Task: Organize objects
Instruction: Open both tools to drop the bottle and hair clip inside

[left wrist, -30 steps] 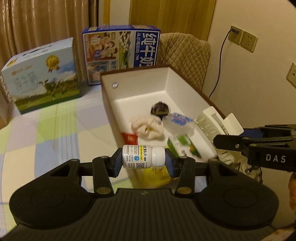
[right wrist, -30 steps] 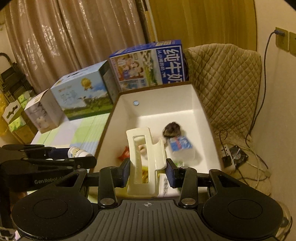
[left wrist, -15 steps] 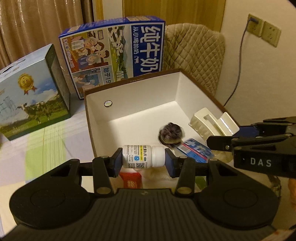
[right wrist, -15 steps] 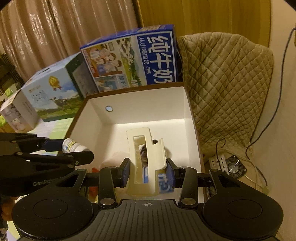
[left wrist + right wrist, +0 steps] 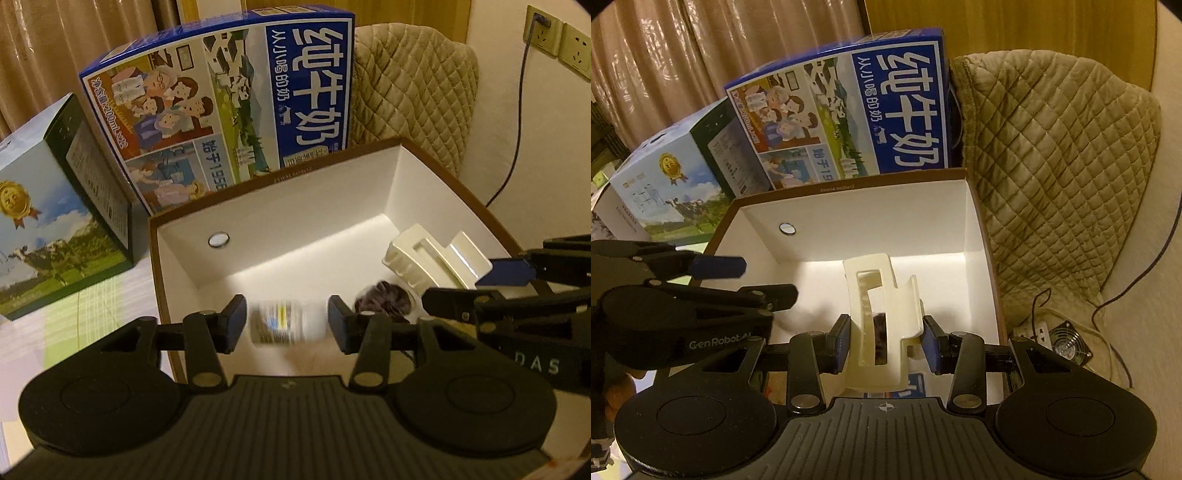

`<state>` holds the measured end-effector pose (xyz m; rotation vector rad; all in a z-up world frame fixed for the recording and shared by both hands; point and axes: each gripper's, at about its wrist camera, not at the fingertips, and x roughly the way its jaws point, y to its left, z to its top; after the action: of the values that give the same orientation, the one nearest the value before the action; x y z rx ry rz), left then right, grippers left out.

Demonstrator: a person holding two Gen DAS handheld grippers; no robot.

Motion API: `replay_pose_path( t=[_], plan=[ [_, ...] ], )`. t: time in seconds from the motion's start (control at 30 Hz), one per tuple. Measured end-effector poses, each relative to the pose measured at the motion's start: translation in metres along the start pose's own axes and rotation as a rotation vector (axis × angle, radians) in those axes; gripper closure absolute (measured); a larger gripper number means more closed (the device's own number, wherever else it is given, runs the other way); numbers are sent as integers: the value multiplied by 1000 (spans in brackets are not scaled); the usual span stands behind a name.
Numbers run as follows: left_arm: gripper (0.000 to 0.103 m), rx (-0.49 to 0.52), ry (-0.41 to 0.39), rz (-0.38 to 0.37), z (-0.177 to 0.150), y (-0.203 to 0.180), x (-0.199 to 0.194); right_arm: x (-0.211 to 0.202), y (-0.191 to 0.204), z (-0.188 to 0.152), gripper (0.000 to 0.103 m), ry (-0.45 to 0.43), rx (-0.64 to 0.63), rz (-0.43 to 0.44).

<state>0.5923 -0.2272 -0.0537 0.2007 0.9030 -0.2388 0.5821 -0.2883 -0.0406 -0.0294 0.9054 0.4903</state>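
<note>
Blurred white pill bottle (image 5: pixel 282 324) loose between just-opened left hand-held gripper (image 5: pixel 284 325), right hand-held gripper (image 5: pixel 884 339) pinching cream hair claw (image 5: pixel 881 325), over white box (image 5: pixel 295 206).

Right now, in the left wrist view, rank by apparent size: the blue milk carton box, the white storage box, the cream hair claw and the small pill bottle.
1. white storage box and blue milk carton box: too close to rank
2. cream hair claw
3. pill bottle, blurred, so its outline is unsure

Dim warm light, fisheye-bent edges, and the falling bottle (image 5: pixel 284 323) motion-blurred.
</note>
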Motion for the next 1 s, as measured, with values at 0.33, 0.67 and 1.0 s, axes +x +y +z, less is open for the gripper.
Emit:
replay_pose_path(
  t=[0.33, 0.67, 1.0],
  plan=[
    [34, 11, -16, 5, 6, 6, 3, 8, -3, 6, 65, -22, 16, 23],
    [28, -11, -21, -29, -3, 11, -17, -14, -6, -2, 50, -52, 19, 24],
    [19, -36, -11, -84, -23, 2, -50, -57, -8, -26, 45, -47, 64, 36]
  ],
)
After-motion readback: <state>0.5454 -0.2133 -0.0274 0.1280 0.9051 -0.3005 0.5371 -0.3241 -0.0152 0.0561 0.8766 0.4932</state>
